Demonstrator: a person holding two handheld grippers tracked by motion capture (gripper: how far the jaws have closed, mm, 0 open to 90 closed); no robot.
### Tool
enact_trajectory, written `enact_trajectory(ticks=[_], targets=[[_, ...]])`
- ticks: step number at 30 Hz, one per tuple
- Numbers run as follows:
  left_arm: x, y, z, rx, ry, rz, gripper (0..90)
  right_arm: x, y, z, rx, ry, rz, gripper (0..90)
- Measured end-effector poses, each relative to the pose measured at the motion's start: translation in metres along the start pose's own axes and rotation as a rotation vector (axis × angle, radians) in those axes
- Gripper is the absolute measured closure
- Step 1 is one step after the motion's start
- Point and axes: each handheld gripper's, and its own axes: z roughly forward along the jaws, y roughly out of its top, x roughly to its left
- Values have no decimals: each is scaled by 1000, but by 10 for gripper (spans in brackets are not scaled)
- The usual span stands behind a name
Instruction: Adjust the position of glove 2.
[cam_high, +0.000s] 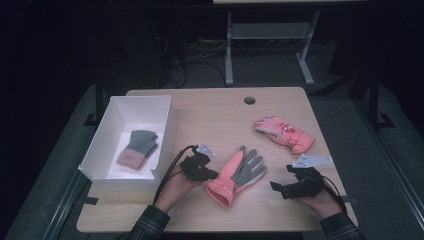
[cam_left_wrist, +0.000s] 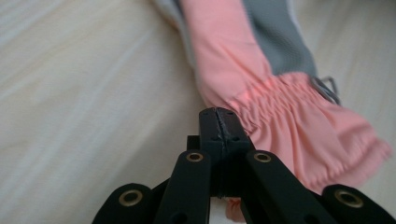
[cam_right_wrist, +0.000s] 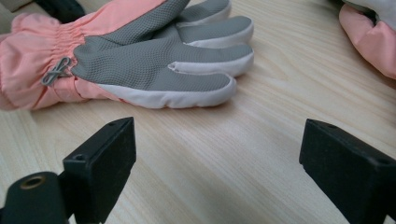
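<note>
At frame centre, the left gripper (cam_high: 212, 175), jaws clenched empty, nears the pink glove's (cam_high: 235, 176) cuff (probably for the box (cam_high: 167, 131)); the right gripper (cam_high: 276, 188) waits, jaws released.

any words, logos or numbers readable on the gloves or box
None can be read.
Far pink glove: a red mark on its back, too small to read.
Knit glove in the white box: a mark on its pink cuff, too blurred to read.
Near pink glove: no text.
</note>
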Motion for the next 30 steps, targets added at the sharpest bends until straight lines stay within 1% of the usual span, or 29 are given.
enact_trajectory(ticks=[1,2,3,5,6,7,9,10,12,13,14,15,16,17,18,19,20,22,23,25,26,27,30], targets=[[-2,-1,-1,1,-9,9,897,0,0,-1,1,-2,0,104],[-2,-1,-1,1,-9,9,897,0,0,-1,1,-2,0,104],[-6,-3,-1,1,-24,19,897,0,-1,-1,1,-3,-2,105],[-12,-4,1,-2,-34,17,897,-1,-1,-1,6,-2,1,105],[-15,-4,2,-3,-53,15,897,-1,-1,-1,4,-2,2,104],[-19,-3,4,-2,-70,21,897,-1,-1,-1,2,-1,3,105],[-25,-2,6,8,-70,50,897,0,-1,0,2,-5,3,105],[-25,-2,6,8,-70,50,897,0,-1,0,2,-5,3,105],[-31,1,10,14,-80,68,897,0,-2,0,7,-10,9,105],[-38,3,14,12,-92,82,897,-1,-2,0,10,-16,6,105],[-38,3,14,12,-92,82,897,-1,-2,0,9,-17,7,105],[-44,5,18,9,-114,103,897,-1,-2,-1,5,-17,10,105],[-44,5,18,9,-114,103,897,-1,-2,-1,5,-17,10,105],[-52,7,23,5,-138,123,897,-3,-1,-1,2,-18,11,105],[-52,7,23,5,-138,123,897,-3,-1,-1,2,-18,11,105],[-56,8,26,7,-140,135,897,-5,-2,-1,17,-18,15,104],[-59,9,29,9,-145,146,896,-5,-1,-1,20,-17,19,104],[-62,10,31,4,-146,147,897,-5,-1,-3,29,-16,29,104],[-64,12,34,7,-155,154,897,-6,0,-4,28,-5,24,104],[-70,14,40,-1,-165,165,897,-6,0,-5,32,-7,30,104],[-70,14,40,-1,-165,165,897,-6,0,-5,33,-4,36,104],[-73,16,43,-7,-168,178,897,-6,-1,-4,42,-2,37,105],[-74,16,43,-8,-170,185,896,-7,-2,-2,55,0,36,105]])
